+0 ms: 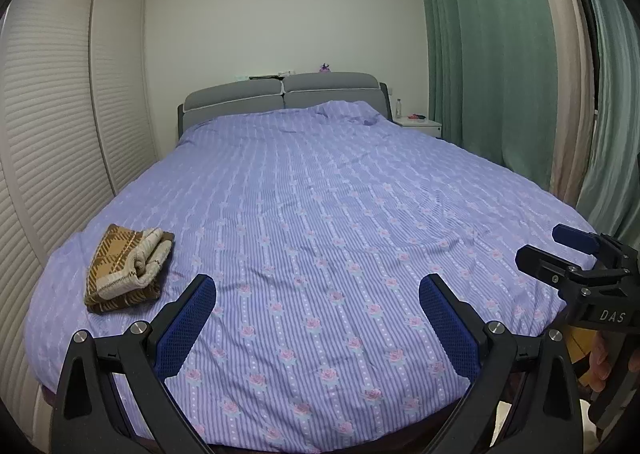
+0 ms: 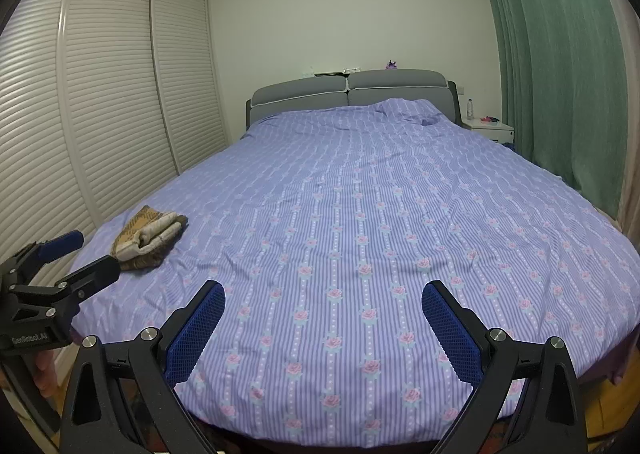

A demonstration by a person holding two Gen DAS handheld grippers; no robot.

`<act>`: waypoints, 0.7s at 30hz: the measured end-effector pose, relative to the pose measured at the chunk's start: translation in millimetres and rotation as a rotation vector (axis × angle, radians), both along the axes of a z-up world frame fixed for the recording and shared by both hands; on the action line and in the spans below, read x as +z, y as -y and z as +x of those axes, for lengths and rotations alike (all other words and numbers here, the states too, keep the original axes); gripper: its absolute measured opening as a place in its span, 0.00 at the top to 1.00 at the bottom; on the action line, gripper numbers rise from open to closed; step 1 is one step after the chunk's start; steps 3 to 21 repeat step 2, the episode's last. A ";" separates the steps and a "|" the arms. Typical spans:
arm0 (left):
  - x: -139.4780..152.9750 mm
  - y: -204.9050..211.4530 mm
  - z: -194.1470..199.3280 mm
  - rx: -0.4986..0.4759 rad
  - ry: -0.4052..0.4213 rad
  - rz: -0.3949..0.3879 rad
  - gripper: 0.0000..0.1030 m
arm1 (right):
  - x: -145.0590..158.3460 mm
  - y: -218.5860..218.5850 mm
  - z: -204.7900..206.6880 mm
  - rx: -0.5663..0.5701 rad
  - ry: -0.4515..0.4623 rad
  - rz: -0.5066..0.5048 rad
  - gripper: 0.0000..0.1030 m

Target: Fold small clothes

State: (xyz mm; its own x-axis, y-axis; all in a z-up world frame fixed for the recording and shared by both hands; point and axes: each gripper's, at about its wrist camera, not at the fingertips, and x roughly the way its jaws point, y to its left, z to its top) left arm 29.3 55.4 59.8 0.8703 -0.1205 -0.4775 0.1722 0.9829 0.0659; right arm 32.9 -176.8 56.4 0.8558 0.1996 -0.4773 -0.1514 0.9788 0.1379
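Both claws are hovering spread and empty over the foot of the bed (image 1: 320, 194): the left claw (image 1: 318, 294) and the right claw (image 2: 324, 300). A folded brown plaid garment (image 1: 126, 268) with cream trim is lying on the striped lilac duvet near the bed's left edge, beside the louvered wardrobe doors (image 1: 52, 126).

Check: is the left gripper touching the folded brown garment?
Apart. The left wrist view shows striped bedspread between the open left gripper and the folded brown garment.

Bed (image 1: 320, 194), curtains (image 1: 492, 46), wardrobe (image 1: 60, 94).
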 end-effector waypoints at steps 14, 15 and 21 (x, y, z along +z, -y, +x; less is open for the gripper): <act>0.2 -0.2 0.0 0.004 0.003 0.003 0.00 | 0.5 0.0 -0.5 0.002 0.001 -0.001 0.03; 0.2 -0.2 0.0 0.004 0.003 0.003 0.00 | 0.5 0.0 -0.5 0.002 0.001 -0.001 0.03; 0.2 -0.2 0.0 0.004 0.003 0.003 0.00 | 0.5 0.0 -0.5 0.002 0.001 -0.001 0.03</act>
